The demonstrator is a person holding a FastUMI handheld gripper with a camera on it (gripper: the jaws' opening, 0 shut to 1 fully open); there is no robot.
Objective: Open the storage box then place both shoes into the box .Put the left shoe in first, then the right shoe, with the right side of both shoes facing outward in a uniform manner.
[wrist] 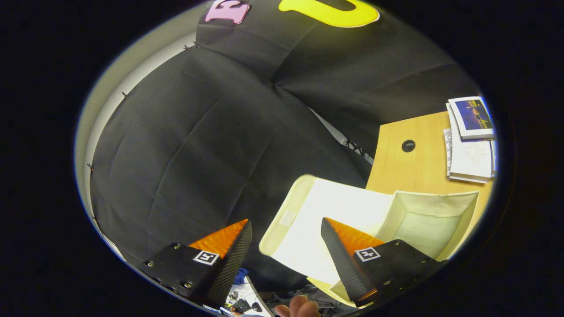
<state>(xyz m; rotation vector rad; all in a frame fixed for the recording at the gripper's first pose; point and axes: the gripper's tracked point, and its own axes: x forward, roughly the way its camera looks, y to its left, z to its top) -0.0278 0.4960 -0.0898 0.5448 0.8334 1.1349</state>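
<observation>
No legible text; print on the booklets (470, 141) is too small.

tongs (286, 226): two wedge-shaped fingers, each tapering to a point. Inner faces carry ribbed pads (220, 240), outer edges have a woven, carbon-fibre-like texture. Each finger sits on a flat matte mounting plate (176, 266) held by small round-head screws, several visible per plate. One square fiducial marker (206, 257) per finger, white border with a black pattern, stuck near the base of the wedge. No cables visible on the fingers. Fingers stand apart with nothing between them. Person: fingertips (299, 307) show at the base between the plates; no sleeve visible.
</observation>
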